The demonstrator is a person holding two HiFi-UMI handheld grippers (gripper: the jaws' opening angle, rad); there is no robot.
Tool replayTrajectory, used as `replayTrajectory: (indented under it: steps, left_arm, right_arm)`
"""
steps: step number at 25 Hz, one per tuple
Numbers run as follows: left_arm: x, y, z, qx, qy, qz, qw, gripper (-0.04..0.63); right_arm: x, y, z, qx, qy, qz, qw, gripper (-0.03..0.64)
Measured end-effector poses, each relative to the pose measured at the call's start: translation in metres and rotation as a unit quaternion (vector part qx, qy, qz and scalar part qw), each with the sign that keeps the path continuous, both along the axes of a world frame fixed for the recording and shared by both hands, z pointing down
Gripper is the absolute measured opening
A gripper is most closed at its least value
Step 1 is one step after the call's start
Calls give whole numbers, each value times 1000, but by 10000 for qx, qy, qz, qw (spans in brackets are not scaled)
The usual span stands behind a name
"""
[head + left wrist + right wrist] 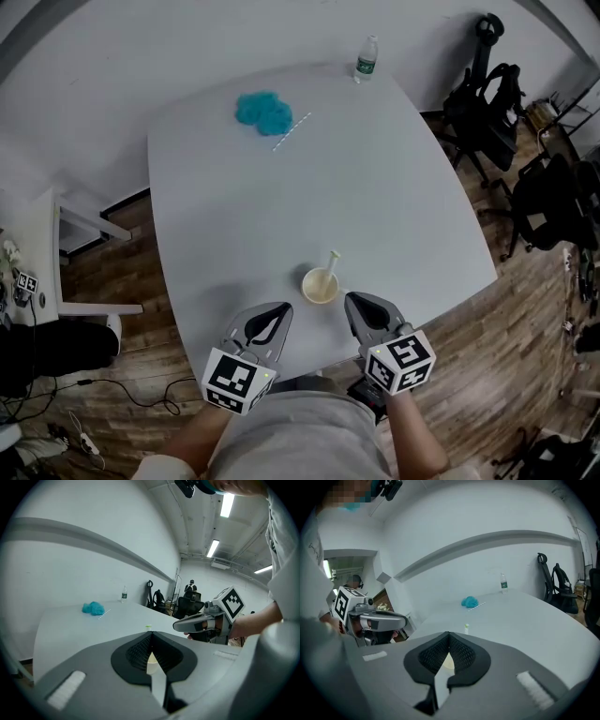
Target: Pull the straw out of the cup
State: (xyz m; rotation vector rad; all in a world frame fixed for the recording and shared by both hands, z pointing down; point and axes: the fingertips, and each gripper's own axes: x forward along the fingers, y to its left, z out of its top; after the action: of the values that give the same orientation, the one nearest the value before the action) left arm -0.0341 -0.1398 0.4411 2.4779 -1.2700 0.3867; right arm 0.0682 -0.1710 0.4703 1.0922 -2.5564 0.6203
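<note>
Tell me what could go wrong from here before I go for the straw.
1. The left gripper and the right gripper both have their jaws together; reaching in like that would likely knock the straw or tip the cup.
2. Nothing holds the cup, so it may lift with the straw.
3. The cup stands fairly near the front edge of the table and could be pushed off.

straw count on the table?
2. One straw stands in the cup near the front edge; the second straw lies flat beside the cloth at the far end. None looks hidden.
</note>
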Motion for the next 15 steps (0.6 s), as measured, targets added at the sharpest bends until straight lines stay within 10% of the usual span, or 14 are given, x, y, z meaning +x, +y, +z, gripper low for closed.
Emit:
replayTrajectory:
  steps: [15]
  left_arm:
    - [-1,-17,19,-206,86,-28,9997,20]
  right_arm:
    - [-6,-25,25,-164,174,-83,9997,9]
